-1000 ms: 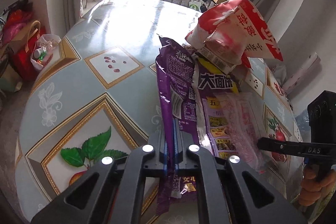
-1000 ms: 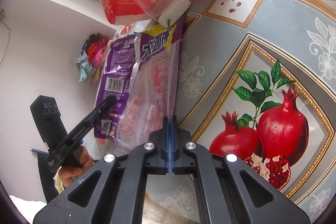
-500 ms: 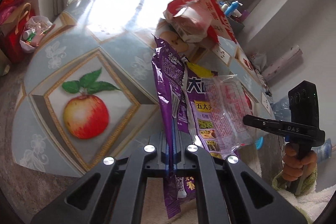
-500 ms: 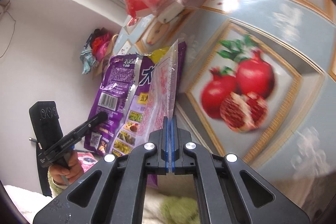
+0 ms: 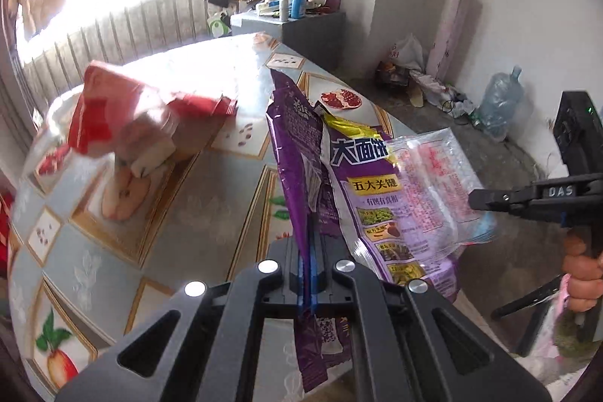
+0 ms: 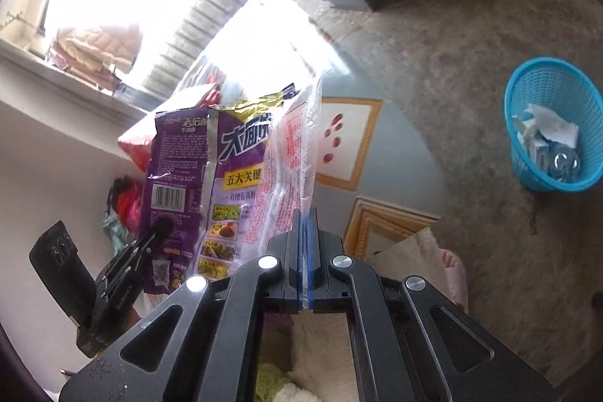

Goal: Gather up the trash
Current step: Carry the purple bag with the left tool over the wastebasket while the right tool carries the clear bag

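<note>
My left gripper (image 5: pixel 309 251) is shut on a purple snack wrapper (image 5: pixel 297 153) and holds it upright in the air beside the table. It also shows in the right wrist view (image 6: pixel 181 168), with my left gripper (image 6: pixel 162 225) on its lower edge. My right gripper (image 6: pixel 304 225) is shut on a clear plastic wrapper with red print (image 6: pixel 290 153), held up against the purple one. In the left wrist view the clear wrapper (image 5: pixel 433 183) hangs from my right gripper (image 5: pixel 475 200). A red snack bag (image 5: pixel 113 115) lies on the table.
The round table (image 5: pixel 181 213) has a fruit-print cover. A blue mesh waste basket (image 6: pixel 550 123) with paper and packaging in it stands on the concrete floor at the right. A grey cabinet (image 5: pixel 312 29) with bottles, a water jug (image 5: pixel 501 100) and bags sit by the walls.
Both grippers have lifted their wrappers off the table and swung right, away from it. The floor and the blue basket have come into the right wrist view.
</note>
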Tool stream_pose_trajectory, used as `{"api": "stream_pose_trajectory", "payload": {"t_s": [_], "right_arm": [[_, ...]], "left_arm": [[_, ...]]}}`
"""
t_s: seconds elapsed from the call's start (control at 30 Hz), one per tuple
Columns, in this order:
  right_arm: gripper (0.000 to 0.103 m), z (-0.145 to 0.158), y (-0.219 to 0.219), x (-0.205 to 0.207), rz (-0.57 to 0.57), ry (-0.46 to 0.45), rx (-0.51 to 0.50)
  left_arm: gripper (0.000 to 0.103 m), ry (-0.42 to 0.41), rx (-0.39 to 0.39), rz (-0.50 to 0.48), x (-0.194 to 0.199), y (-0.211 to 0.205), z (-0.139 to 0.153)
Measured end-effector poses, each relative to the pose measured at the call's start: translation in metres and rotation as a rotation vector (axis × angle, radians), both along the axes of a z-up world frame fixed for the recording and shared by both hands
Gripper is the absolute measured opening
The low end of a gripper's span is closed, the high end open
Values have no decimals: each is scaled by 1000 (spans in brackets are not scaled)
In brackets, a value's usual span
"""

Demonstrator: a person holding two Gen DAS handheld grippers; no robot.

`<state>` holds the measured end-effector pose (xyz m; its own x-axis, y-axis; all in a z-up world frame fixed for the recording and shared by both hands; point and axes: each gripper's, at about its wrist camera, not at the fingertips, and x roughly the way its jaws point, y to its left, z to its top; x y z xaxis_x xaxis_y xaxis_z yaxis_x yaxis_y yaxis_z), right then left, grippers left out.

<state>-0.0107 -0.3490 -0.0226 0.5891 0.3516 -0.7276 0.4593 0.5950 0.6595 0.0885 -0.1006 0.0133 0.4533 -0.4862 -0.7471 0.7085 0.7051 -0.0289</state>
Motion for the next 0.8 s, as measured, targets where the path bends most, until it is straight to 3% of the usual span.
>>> {"api": "stream_pose_trajectory", "payload": {"t_s": [0.07, 0.27, 0.8], "right_arm": [[0, -2, -8, -4, -27, 2, 0], [0, -8, -18, -15, -71, 5, 6], [0, -11, -19, -14, -87, 10, 29]], "left_arm": [[2, -57, 50, -19, -3, -18, -4], [2, -106, 103, -45, -7, -48, -10], [2, -136, 127, -58, -12, -63, -13]]}}
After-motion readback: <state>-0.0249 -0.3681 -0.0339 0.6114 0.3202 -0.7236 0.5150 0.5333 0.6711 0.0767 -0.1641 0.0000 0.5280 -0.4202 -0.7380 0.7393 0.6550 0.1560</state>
